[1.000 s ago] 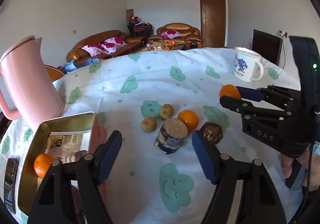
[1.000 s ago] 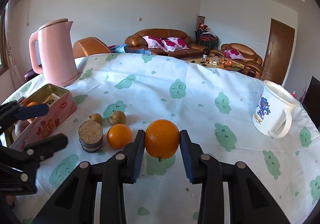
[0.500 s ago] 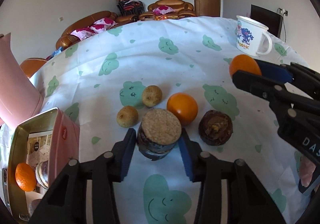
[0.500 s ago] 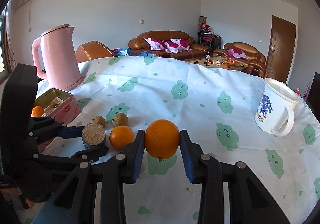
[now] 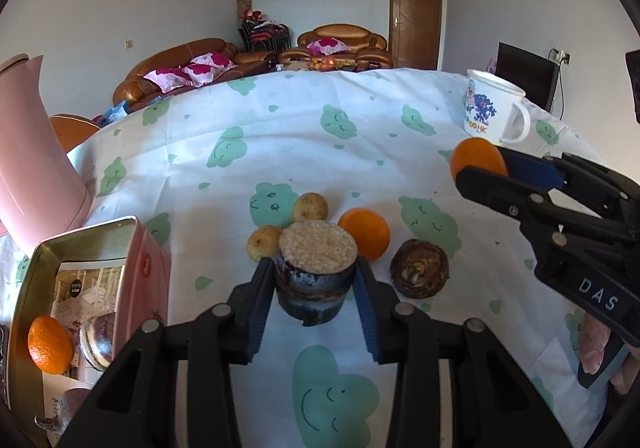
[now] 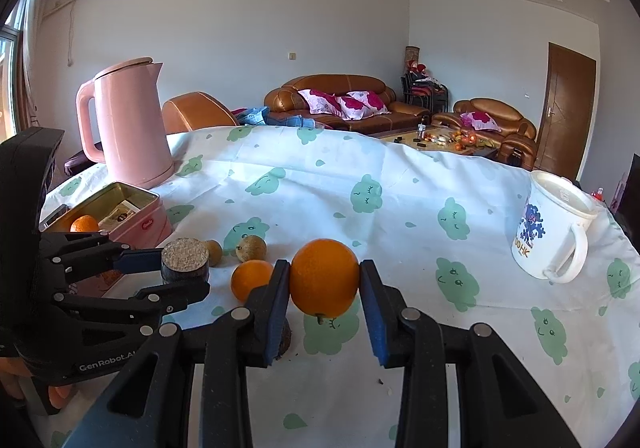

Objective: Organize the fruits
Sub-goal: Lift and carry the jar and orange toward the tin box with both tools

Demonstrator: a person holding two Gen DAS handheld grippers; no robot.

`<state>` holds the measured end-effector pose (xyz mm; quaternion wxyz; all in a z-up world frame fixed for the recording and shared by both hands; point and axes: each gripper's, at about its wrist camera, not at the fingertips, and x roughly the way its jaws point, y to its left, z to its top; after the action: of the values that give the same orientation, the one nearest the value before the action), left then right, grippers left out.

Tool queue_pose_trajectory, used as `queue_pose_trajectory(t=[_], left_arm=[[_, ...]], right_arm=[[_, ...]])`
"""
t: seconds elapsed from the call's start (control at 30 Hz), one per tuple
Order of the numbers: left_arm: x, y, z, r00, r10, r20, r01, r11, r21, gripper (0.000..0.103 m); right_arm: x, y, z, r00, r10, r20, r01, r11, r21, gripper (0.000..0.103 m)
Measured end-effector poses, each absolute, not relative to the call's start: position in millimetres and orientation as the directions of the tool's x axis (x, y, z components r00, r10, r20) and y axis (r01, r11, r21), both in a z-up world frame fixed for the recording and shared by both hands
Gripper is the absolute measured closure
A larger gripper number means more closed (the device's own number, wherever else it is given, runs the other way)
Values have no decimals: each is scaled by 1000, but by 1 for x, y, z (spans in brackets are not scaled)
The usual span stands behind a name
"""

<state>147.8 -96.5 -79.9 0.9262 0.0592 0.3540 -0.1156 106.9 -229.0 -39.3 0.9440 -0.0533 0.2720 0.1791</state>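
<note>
Large orange [image 6: 323, 278] clamped between right gripper [image 6: 324, 288] pads, held above tablecloth [image 6: 400, 199]. Dark cut cylinder with pale grainy top [image 5: 316, 272] sits between left gripper [image 5: 316, 288] pads; jaws just closing, now pressing its sides. Loose orange [image 5: 366, 234], two small brown fruits [image 5: 310, 207] just behind. Pink tin [image 5: 140, 260] at left holds another orange [image 5: 49, 344].

Orange [image 5: 49, 344] in tin [image 5: 86, 234]

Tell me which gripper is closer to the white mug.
Right. The right gripper, clamping an orange, sits nearer the white mug; the left gripper is further away, toward the tin.
</note>
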Motion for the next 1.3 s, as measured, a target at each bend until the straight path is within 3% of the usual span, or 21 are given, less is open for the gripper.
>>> queue_pose_trajectory(t=[1.3], left_arm=[[109, -91, -56, 868, -161, -470, 227, 970, 87, 62]], right_arm=[[80, -225, -29, 842, 354, -407, -412, 909, -62, 66]])
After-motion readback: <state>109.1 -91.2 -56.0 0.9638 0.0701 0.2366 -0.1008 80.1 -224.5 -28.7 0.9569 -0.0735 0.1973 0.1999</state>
